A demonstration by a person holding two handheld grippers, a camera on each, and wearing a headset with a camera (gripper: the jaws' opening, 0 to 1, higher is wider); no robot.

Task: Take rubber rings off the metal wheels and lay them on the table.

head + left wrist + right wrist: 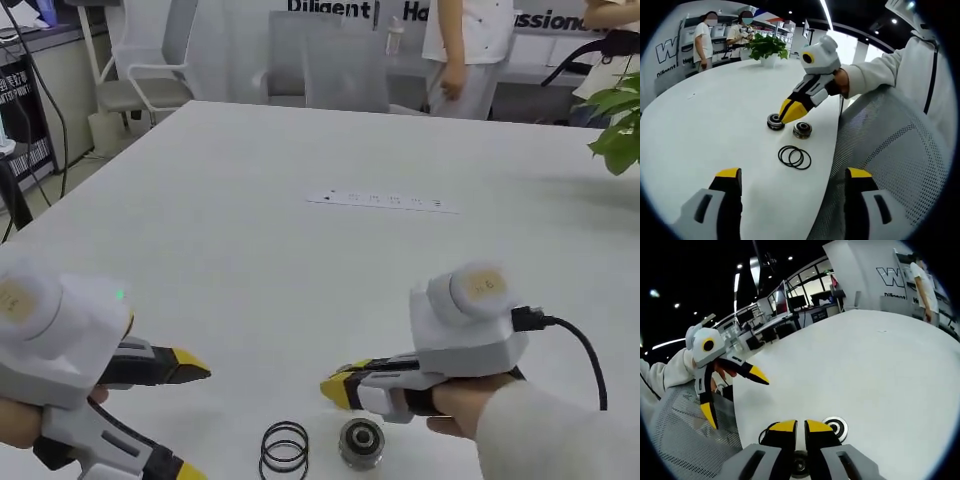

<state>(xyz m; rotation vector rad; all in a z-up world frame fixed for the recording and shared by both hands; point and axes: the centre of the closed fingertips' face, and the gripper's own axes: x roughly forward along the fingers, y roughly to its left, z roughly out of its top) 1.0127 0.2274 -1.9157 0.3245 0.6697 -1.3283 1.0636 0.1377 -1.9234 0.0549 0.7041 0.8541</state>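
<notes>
Loose rubber rings (285, 447) lie overlapped on the white tabletop (300, 150) near its near edge. In the head view the frame cuts off their lowest curve. Just right of them stands a metal wheel (361, 442), and the left gripper view shows a second wheel (775, 121) just beyond it. The right gripper (335, 388) has its fingers drawn almost together, with only a thin slit between them and their tips at the second wheel. Whether they touch it or pinch anything cannot be made out. In the right gripper view one wheel is half hidden beneath those fingers. The left gripper (192, 418) hovers to the left, its fingers spread wide and holding nothing.
</notes>
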